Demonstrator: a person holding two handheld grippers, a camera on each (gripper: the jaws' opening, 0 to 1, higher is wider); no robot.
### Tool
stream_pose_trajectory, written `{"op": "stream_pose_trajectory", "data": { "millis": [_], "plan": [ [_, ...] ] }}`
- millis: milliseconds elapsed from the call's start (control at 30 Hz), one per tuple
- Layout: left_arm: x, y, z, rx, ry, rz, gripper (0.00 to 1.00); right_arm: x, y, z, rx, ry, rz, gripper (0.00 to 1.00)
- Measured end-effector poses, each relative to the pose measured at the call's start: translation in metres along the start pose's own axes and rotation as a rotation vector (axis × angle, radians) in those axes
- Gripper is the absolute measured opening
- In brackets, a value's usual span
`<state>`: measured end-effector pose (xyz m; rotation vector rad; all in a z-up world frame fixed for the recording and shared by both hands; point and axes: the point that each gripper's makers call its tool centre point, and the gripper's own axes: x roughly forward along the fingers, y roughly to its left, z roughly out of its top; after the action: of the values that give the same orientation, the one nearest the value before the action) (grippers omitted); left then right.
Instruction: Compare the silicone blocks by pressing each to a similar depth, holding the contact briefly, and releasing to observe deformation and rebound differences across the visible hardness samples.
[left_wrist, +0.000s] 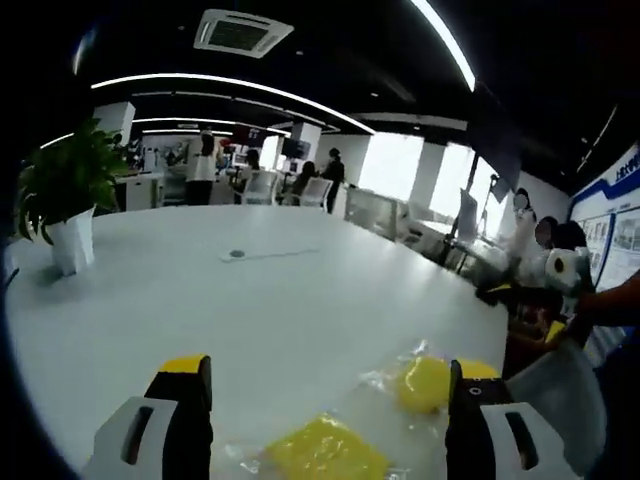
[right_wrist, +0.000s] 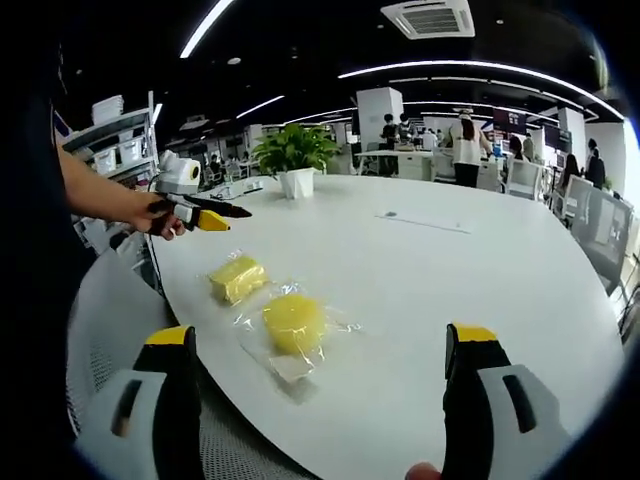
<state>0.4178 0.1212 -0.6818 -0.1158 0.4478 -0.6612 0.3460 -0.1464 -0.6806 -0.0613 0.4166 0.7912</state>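
The round white table (right_wrist: 420, 290) is the reference for all positions. At its far edge stands a potted plant (right_wrist: 295, 160) in a white pot, also visible in the left gripper view (left_wrist: 62, 200); a small dark disc (left_wrist: 237, 254) with a thin strip beside it lies near the table centre. Chairs, desks and several people occupy the room beyond the far edge. Nothing lies on the table between either gripper and the samples.

Two yellow silicone samples rest near the table's near edge, each sealed in a clear, crinkled plastic bag. The rectangular block (right_wrist: 238, 277) is flat-faced, its long axis running roughly along the near edge; the round block (right_wrist: 293, 322) is a smooth disc just beside it, not touching (bag edges may overlap — cannot tell). The left gripper view shows the rectangular block (left_wrist: 325, 455) and the round block (left_wrist: 425, 383).

The left gripper (left_wrist: 325, 385) hovers above the near edge, jaws spread wide, holding nothing — seen from the right gripper view (right_wrist: 215, 215), a hand grips it. The right gripper (right_wrist: 320, 350) has its jaws equally wide apart and empty.
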Motion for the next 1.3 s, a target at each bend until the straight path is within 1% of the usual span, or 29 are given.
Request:
{"op": "stream_pose_trajectory", "data": {
  "millis": [133,233,333,400,500,567,700,800,833,867,1033,1100,1200,1300],
  "plan": [
    [-0.021,0.01,0.001,0.036,-0.008,0.021,1.0,0.001,-0.002,0.002,0.003,-0.001,0.0,0.96],
    [-0.034,0.017,0.0,0.038,-0.012,0.042,1.0,0.001,-0.003,0.003,0.006,-0.006,-0.006,0.97],
    [-0.044,0.022,-0.004,0.038,-0.021,0.06,1.0,0.002,-0.003,0.004,0.021,-0.012,-0.004,0.97],
    [-0.051,0.021,-0.006,0.027,-0.033,0.062,1.0,0.001,-0.004,0.008,0.028,-0.027,-0.01,0.97],
    [-0.059,0.017,-0.008,0.014,-0.057,0.045,1.0,0.002,-0.006,0.007,0.017,-0.027,-0.014,0.97],
    [-0.063,0.016,-0.011,0.024,-0.057,0.055,1.0,0.003,-0.007,0.005,0.014,-0.019,-0.014,0.97],
    [-0.072,0.017,-0.015,0.024,-0.058,0.068,1.0,0.003,-0.009,0.006,0.019,-0.027,-0.02,0.97],
    [-0.078,0.019,-0.019,0.037,-0.051,0.084,1.0,0.001,-0.012,0.004,0.017,-0.022,-0.03,0.97],
    [-0.081,0.02,-0.021,0.038,-0.048,0.087,1.0,0.001,-0.012,0.003,0.021,-0.021,-0.029,0.96],
    [-0.083,0.019,-0.021,0.038,-0.049,0.087,1.0,0.0,-0.01,0.002,0.06,-0.027,-0.013,0.97],
    [-0.091,0.019,-0.021,0.011,-0.075,0.1,1.0,-0.001,-0.009,0.002,0.045,-0.03,-0.017,0.97],
    [-0.092,0.021,-0.025,0.003,-0.064,0.118,1.0,0.0,-0.011,-0.002,0.029,-0.022,-0.022,0.97],
    [-0.095,0.021,-0.03,-0.014,-0.065,0.125,1.0,0.002,-0.013,-0.004,0.032,-0.015,-0.026,0.97],
    [-0.097,0.018,-0.035,0.0,-0.052,0.127,1.0,0.003,-0.016,-0.007,0.017,0.001,-0.04,0.97]
  ]
}}
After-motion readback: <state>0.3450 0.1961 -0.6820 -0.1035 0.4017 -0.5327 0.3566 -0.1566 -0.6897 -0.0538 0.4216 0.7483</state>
